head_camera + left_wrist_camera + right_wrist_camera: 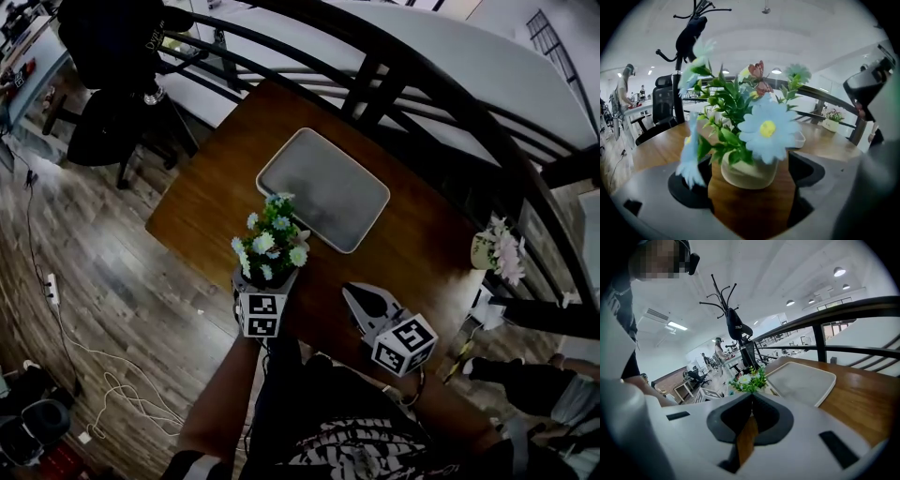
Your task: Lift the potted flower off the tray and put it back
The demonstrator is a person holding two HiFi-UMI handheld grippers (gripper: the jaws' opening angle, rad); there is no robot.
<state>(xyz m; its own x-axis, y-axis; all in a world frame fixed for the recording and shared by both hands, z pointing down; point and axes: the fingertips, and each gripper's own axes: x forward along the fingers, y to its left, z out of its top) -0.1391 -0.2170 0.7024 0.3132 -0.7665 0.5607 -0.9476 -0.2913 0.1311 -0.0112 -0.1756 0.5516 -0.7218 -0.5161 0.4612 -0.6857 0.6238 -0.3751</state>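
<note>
Small potted flower [270,246]: artificial pale-blue daisy heads w/ yellow centres, glossy green plastic leaves and a little reddish butterfly on top, in a squat rounded cream pot [749,172] w/ smooth matte finish. It stands upright on the brown wood-grain surface [202,202], off the tray, just beside the tray's near corner. Left hand-held gripper [262,284] is released: its dark, scooped pads sit either side of the pot w/ bare wood showing in the gaps, so pot is between the jaws but not squeezed. The tray [323,187] is a shallow rounded-corner rectangle, flat grey inside w/ a raised pale rim, lying at an angle nr the middle of the surface. Right hand-held gripper [352,292] is clenched, tips meeting w/ nothing between them, held over the surface nr its front edge, apart from pot and tray; body is smooth light-grey plastic w/ a black-and-white marker cube at the back. Further right, nr the surface's edge, a second pale pot of pink-white flowers [497,251]. Beyond the far side, a curved black metal railing [375,84]; left of the surface, grey-brown plank floor [94,281] and a black office chair [112,94].
</note>
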